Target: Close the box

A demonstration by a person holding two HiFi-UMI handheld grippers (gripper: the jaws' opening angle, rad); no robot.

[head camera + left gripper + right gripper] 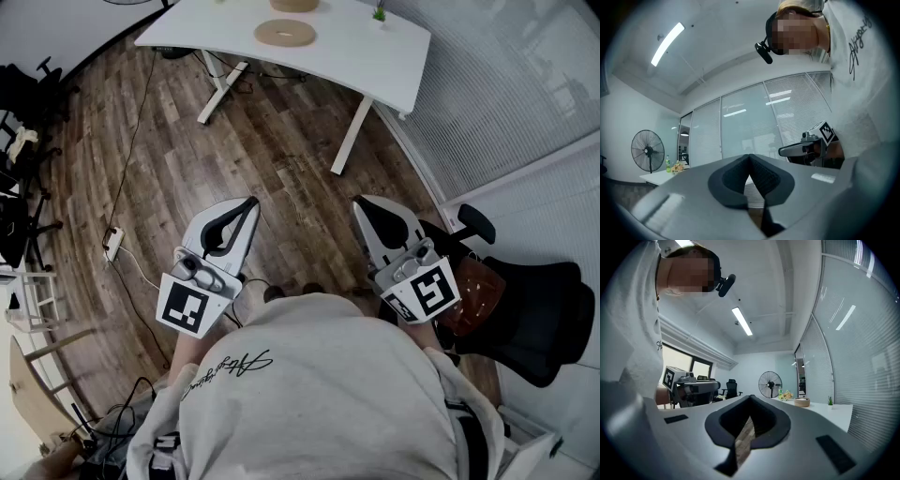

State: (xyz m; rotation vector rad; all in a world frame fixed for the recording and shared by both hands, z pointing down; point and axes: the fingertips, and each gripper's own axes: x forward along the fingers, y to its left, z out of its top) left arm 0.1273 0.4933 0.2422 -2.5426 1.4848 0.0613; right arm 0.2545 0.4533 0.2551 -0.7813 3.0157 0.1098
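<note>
Black ribbed pads (764, 176) of the left gripper (750, 156), clenched tip to tip, with nothing caught between. Likewise on the right gripper (751, 397): dark pads (765, 417) met at the point, with only floorboards visible through the slit behind them. Grasped nothing on either side.

Held side by side and well apart, roughly level, at centre left and centre right of the head view. Marker cubes (194, 307) nearest the body, just above the grey sweatshirt (319, 394) that filled the bottom of the frame. Hands mostly hidden under the cubes. Below the jaws, bare wooden floor (281, 141); touched nothing.

No box within reach of either gripper. Likeliest candidate, as a judgement only: the round tan container (802, 402) on the white desk (375, 56) at the top of the head view, well apart from both grippers. Near it, a flat tan ring (285, 33), perhaps its lid. Too small to tell whether the container stood open or shut.

Step in hand, as judged: approach at most, with closing not yet begun. Called for next: a walk up to the desk, jaws parted, and the lid or flap picked out before any grasp. Needed after that: the lid brought squarely over the rim and pressed down evenly.
</note>
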